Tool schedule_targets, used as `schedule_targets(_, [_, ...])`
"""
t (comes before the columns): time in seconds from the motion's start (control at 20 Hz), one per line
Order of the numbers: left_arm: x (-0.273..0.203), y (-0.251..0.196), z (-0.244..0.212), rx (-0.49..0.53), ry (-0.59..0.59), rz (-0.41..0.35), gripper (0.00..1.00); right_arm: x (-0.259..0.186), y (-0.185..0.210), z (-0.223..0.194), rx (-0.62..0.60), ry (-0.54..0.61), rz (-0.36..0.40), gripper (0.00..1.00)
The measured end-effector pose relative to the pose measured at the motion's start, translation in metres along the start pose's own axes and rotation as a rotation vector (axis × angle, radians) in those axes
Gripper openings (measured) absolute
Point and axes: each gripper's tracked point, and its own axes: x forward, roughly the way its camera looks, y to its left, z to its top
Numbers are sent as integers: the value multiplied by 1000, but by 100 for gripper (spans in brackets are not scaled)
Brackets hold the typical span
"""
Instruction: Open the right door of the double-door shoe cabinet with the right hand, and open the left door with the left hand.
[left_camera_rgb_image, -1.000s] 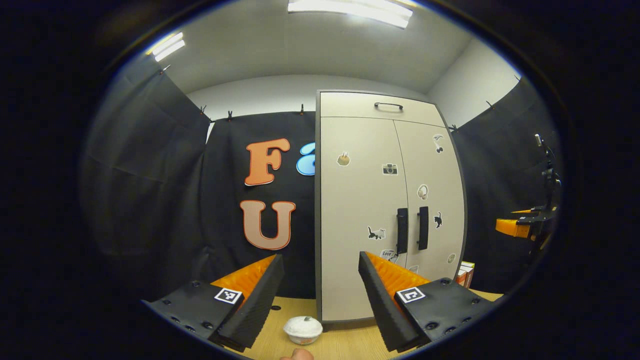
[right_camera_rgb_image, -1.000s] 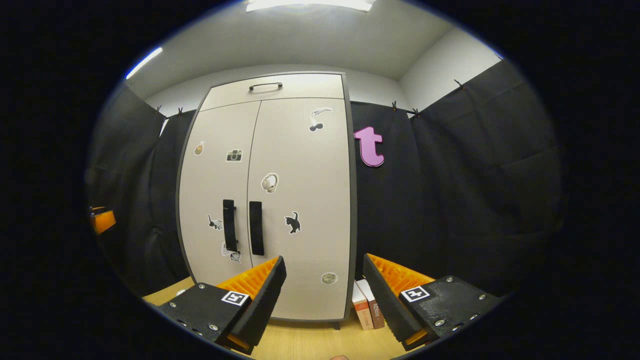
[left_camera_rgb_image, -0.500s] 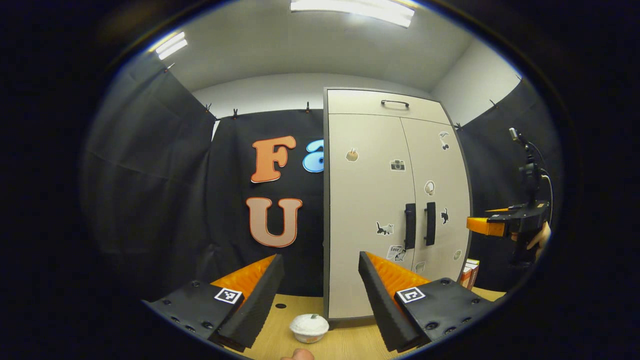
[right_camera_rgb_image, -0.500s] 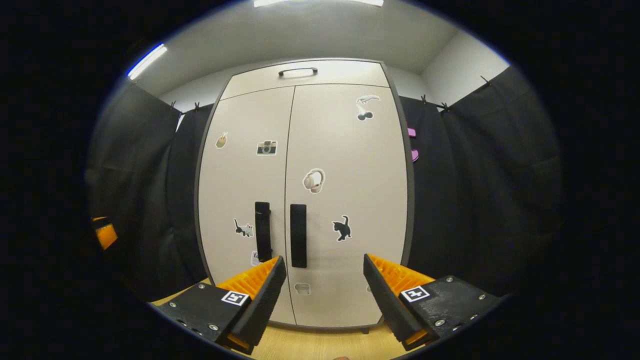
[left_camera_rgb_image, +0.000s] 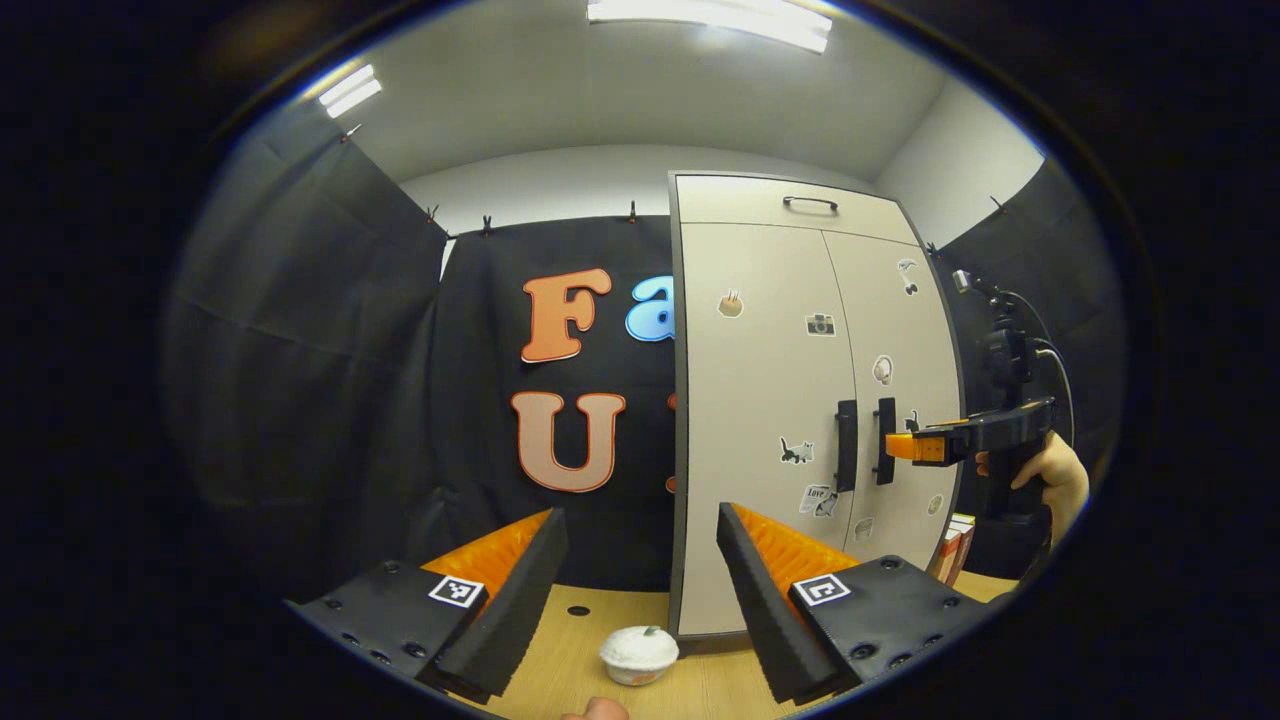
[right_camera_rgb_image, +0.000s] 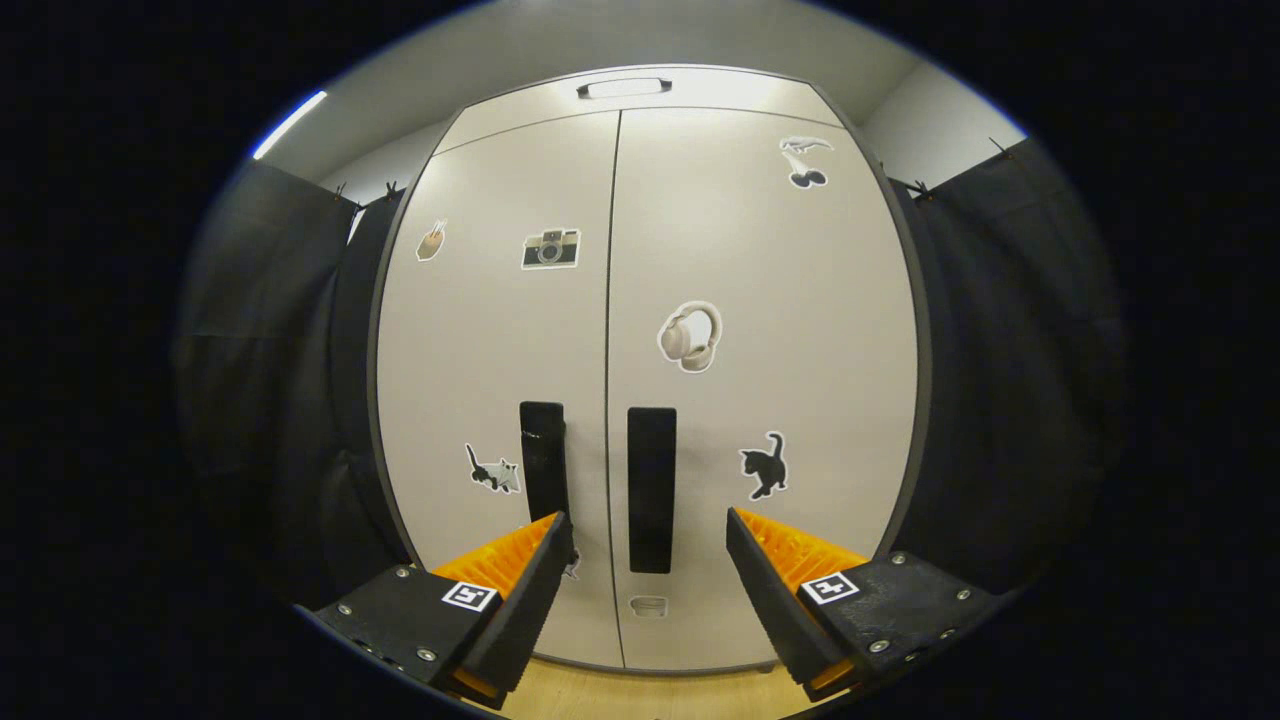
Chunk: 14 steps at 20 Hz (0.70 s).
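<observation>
Wooden table (left_camera_rgb_image: 585, 655) bears closed cabinet (right_camera_rgb_image: 640, 330); both grippers' fingers (right_camera_rgb_image: 525, 590) spread, empty.

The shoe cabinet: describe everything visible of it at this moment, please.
The shoe cabinet is tall, beige with dark grey edging, standing upright on the wooden floor against the black cloth. Both doors are shut, meeting at a thin centre seam. Each carries a black vertical handle: left handle, right handle. A top panel has its own small handle. Stickers dot the doors: camera, headphones, cats. The right gripper, open, faces the right handle without touching it.
</observation>
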Motion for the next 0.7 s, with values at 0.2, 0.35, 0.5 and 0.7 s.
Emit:
schedule_targets(0.2, [-1,4,-2,3,1,-1,96,23,-1,0,39,-6,-28,88])
schedule_targets(0.35, [-3,9,-6,1,6,-2,96,37,-8,-5,27,-3,-62,75])
schedule_targets(0.5, [-2,12,-7,-3,8,-2,97,47,-9,-12,44,12,-65,65])
schedule_targets(0.7, [-2,16,-10,7,14,5,96,54,-8,-17,61,19,-69,50])
